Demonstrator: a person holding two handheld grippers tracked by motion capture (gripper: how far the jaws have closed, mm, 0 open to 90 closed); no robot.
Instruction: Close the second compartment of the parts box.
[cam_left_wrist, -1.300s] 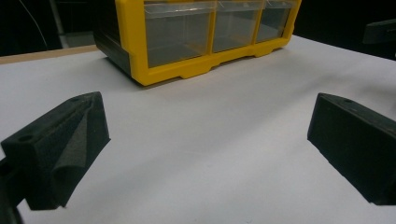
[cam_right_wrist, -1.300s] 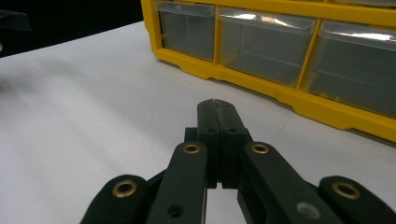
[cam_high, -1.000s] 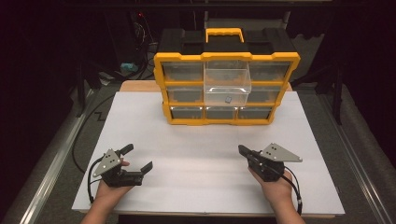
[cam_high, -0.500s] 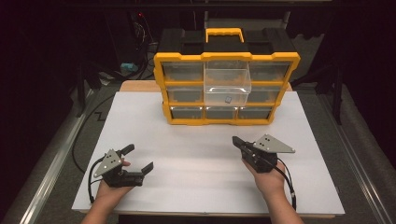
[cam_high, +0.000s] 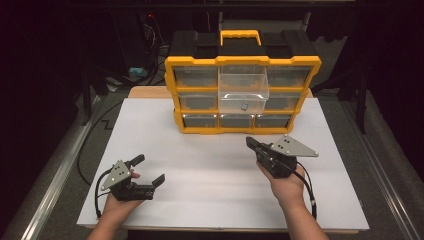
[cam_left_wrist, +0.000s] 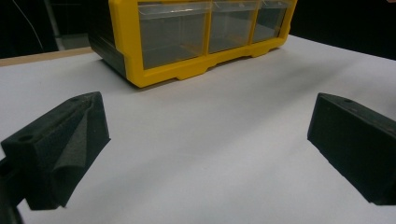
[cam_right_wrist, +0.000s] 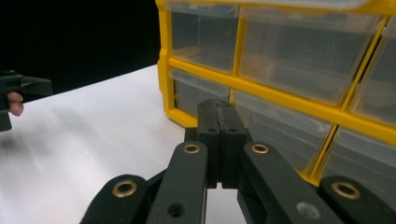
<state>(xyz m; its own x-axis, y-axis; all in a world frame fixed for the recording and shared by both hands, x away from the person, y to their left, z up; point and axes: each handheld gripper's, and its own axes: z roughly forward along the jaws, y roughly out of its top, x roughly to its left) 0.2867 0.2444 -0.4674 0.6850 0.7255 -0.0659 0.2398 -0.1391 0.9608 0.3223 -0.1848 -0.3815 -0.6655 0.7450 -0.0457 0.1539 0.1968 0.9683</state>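
A yellow and black drawer cabinet (cam_high: 242, 90) with clear drawers stands at the far middle of the white table top (cam_high: 220, 165). Its top middle drawer (cam_high: 243, 90) is pulled out, with a small dark item inside. My left gripper (cam_high: 148, 170) rests low at the near left, its jaws wide apart with nothing between them; in the left gripper view the cabinet (cam_left_wrist: 196, 32) lies ahead. My right gripper (cam_high: 250, 142) is lifted above the table at the near right and points at the cabinet's lower drawers. In the right gripper view the right gripper (cam_right_wrist: 220, 116) has its jaws pressed together, empty.
Dark floor and cables (cam_high: 95, 145) run along the table's left side. A metal rail (cam_high: 380, 170) flanks the right edge. A wooden board edge (cam_high: 150, 92) shows behind the white sheet, left of the cabinet.
My right gripper has risen and moved forward toward the cabinet, jaws still together. The left gripper has stayed where it was.
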